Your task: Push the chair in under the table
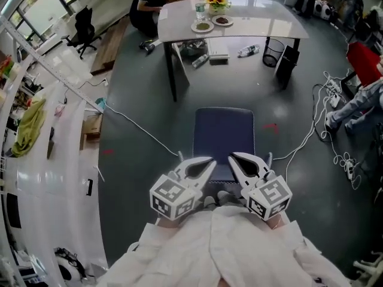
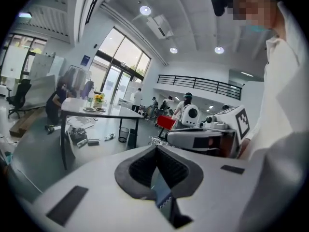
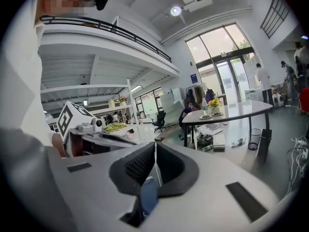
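Open-plan workspace, dark grey floor (image 1: 149, 100), glazed wall and mezzanine rail in the gripper views.

1. Left gripper (image 1: 209, 160): white, marker cube at its rear. Fingers pressed together along their whole length in its own view (image 2: 155, 149), with nothing caught between the pads. Held in a white-sleeved hand, close beside its partner.
2. Right gripper (image 1: 234, 156): same make. Fingers likewise closed pad to pad (image 3: 155, 146), and empty. Its tips angle towards those of the left gripper, with a narrow gap between the two.
3. Chair (image 1: 224, 136): dark blue upholstery, seen from above. Its near edge lies directly under both sets of fingertips; the rest extends away from them. Whether the fingers touch it cannot be told. Blue shows through the slot behind each gripper's pads. The chair stands out on the open floor, well short of the table.
4. Table (image 1: 257, 23): white top, dark legs, far beyond the fingertips and past the chair.
5. Two plates (image 1: 202, 26) of food, a bottle (image 1: 198, 5) and yellow flowers (image 1: 216, 0) are grouped on the tabletop, ahead of the left fingers' line.
6. Wastebasket (image 1: 273, 51): black mesh, under the table, ahead and right of the right fingers.
7. White cable (image 1: 137, 127): trails across the floor, left of the left fingers.
8. Person (image 1: 146, 8): crouched at the table's far left corner.
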`<state>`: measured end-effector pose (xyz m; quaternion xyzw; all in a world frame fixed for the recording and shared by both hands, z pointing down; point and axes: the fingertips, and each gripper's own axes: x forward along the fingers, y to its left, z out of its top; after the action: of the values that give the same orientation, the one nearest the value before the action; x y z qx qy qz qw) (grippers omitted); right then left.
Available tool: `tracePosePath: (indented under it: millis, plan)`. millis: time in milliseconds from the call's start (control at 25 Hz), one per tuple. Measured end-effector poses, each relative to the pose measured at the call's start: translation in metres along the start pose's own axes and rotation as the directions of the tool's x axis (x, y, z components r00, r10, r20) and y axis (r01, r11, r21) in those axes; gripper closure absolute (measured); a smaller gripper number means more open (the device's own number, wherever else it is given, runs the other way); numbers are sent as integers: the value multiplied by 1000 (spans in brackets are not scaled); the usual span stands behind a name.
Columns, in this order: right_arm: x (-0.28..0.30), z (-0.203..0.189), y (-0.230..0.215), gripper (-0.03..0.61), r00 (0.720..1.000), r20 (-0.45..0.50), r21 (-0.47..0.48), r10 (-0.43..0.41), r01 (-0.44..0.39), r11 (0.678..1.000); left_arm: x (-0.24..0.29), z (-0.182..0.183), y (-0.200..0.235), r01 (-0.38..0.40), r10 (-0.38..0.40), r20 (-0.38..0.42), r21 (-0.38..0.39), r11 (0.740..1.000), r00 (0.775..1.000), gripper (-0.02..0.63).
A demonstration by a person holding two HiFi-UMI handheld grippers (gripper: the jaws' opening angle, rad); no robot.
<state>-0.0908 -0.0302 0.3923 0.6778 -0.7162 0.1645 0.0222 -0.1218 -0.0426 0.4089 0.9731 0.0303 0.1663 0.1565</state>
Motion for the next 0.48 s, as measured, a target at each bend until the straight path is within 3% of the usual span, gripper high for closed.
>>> tracePosePath:
  millis: [480]
  plan:
    - [-40,-19,3,545,991,-16,23,-132,132,991,-1,-20,-27,111,-112,-30,-4,994,993,598]
